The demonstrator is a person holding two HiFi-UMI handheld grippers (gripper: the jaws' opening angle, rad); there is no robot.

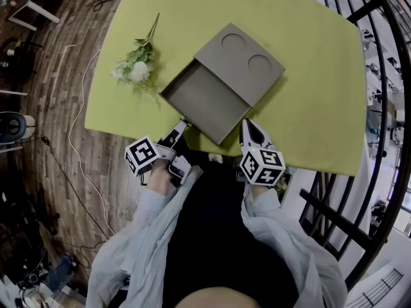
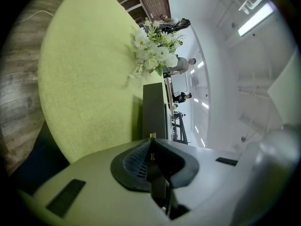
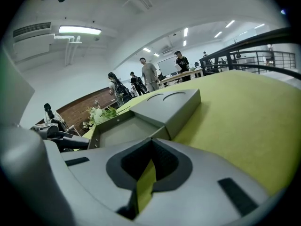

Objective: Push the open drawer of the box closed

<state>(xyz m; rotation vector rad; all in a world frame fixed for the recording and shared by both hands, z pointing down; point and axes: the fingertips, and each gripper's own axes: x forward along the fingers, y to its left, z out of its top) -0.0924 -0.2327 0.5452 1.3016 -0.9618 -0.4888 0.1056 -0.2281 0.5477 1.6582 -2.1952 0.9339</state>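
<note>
Flanking the open drawer (image 1: 209, 100): left claw (image 1: 182, 126); right claw (image 1: 246, 126); both closed

Yellow-green worktop (image 1: 308, 76) carries a grey box (image 1: 241, 59) near centre, its drawer (image 1: 209, 101) pulled open toward 7 o'clock. White flower sprig (image 1: 136, 66) lies at 9 o'clock, apart.

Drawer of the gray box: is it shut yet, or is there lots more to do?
Not shut yet. Done: nothing so far, as the drawer sticks far out of the box on the green table. In hand: the left tool and right tool, both closed and empty, sit at the drawer's front edge, ready to push. Left: slide the drawer all the way in.
</note>
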